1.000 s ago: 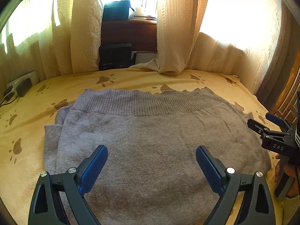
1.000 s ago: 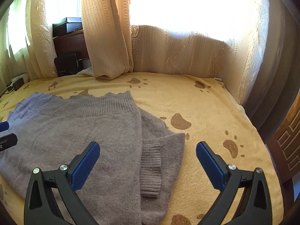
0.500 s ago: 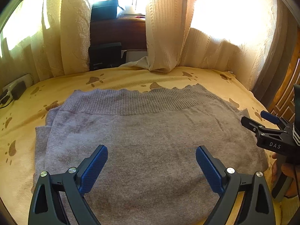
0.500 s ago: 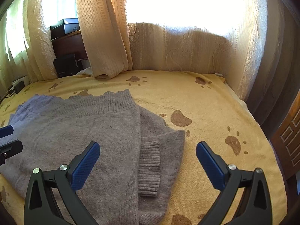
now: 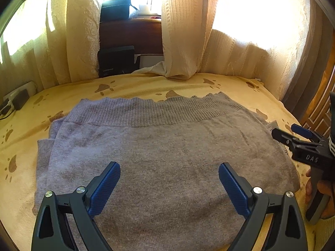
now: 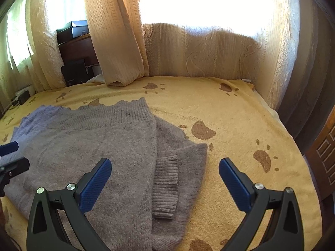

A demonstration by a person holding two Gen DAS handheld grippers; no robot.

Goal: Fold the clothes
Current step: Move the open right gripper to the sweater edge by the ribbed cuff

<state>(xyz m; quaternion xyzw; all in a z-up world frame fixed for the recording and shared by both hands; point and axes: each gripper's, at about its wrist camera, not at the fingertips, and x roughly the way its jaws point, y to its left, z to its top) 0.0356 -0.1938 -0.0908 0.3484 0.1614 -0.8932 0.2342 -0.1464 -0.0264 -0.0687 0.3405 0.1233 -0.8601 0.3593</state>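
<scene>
A grey sweater [image 5: 167, 159] lies flat on the bed [image 6: 240, 125], a sleeve [image 6: 167, 184] folded at its 3 o'clock side. The left tool [image 5: 169, 179] and right tool [image 6: 165, 175] hover above it, both released and empty.

A bedroom in a home: a bed [image 6: 240, 113] under a yellow paw-print blanket [image 5: 136, 85], cream patterned curtains [image 6: 117, 41] over bright windows, a dark wooden sill [image 5: 129, 31] with boxes [image 5: 115, 9], a power strip [image 5: 18, 96], and a wooden door [image 6: 324, 152].
</scene>
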